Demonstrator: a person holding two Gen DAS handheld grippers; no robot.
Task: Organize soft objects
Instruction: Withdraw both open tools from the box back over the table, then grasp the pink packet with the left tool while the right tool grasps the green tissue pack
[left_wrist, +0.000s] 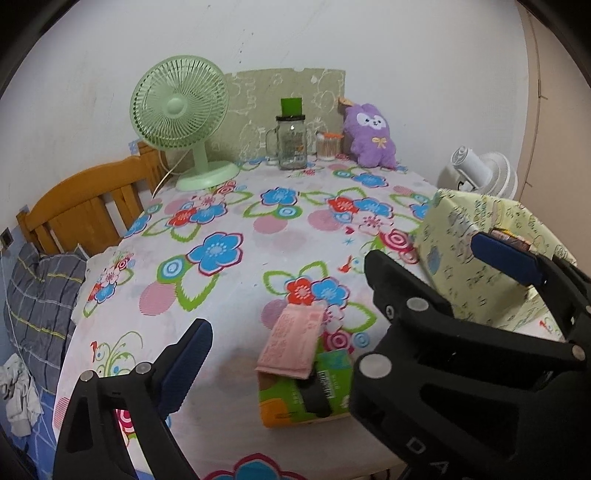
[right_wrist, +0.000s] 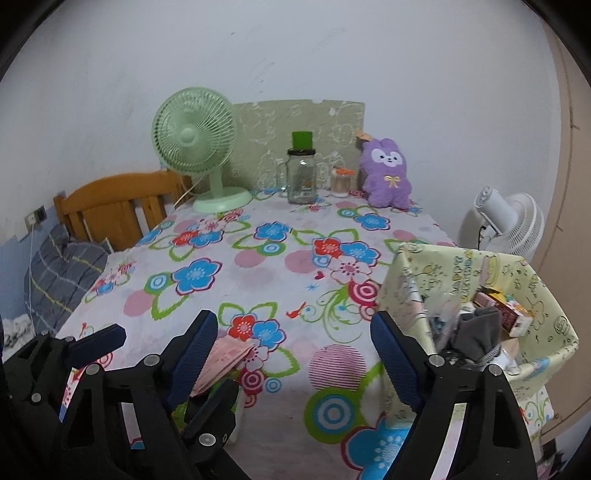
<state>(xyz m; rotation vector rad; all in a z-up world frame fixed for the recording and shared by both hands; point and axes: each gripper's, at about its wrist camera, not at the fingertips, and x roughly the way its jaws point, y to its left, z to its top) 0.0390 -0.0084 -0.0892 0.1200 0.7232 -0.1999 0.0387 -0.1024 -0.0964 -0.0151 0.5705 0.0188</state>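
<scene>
2 grippers, left (left_wrist: 280, 354) and right (right_wrist: 295, 354), both agape and empty, above pink pack (left_wrist: 291, 341), yellow bin (right_wrist: 532, 291) alongside.

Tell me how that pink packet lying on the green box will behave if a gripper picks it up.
The pink packet looks soft and thin, drooping over the green box, so it will probably sag when lifted. It seems light. Being loose on the box, it may slide off if nudged.
</scene>
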